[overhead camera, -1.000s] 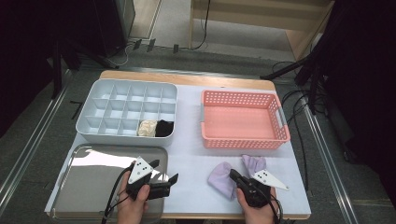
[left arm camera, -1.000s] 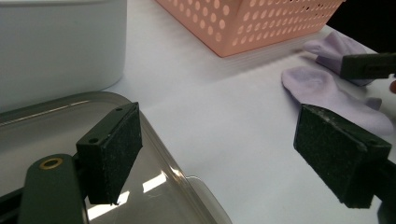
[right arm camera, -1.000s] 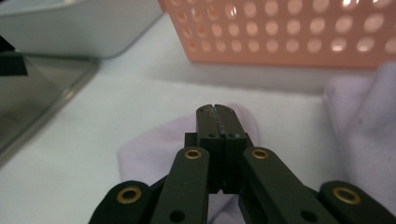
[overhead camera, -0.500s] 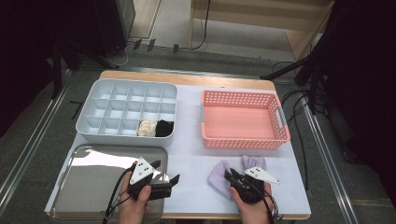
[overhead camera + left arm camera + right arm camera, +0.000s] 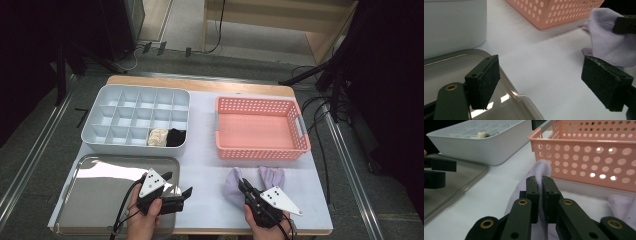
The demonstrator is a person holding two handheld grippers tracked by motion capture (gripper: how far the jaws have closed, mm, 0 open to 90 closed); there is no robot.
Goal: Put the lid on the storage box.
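Two grippers are being held by a person at the lower edge of the high view. The right gripper (image 5: 246,188), at lower centre-right of that frame, is being clenched on a fold of a lilac cloth (image 5: 233,182); in the right gripper view its jaws are standing nearly together with the cloth (image 5: 543,167) pinched between the pads and bulging above them. Those jaws have just been closing a little further on the fabric. The cloth is lying on the white table top (image 5: 202,160), just in front of the pink basket (image 5: 260,150), and a second lilac piece (image 5: 271,176) is resting beside it to the right, near the basket's front wall.

The left gripper (image 5: 177,186), at lower left of the high view, is being held released, with nothing between its jaws; in the left gripper view the two pads are standing wide apart over the rim of the metal tray (image 5: 509,87) and the bare table. It is being kept over the tray's (image 5: 100,165) right edge, well apart from the cloth.

At upper left of the high view, a grey divided box (image 5: 100,135) is sitting behind the tray, with a cream item (image 5: 158,137) and a black item (image 5: 176,137) lying in adjoining front compartments.
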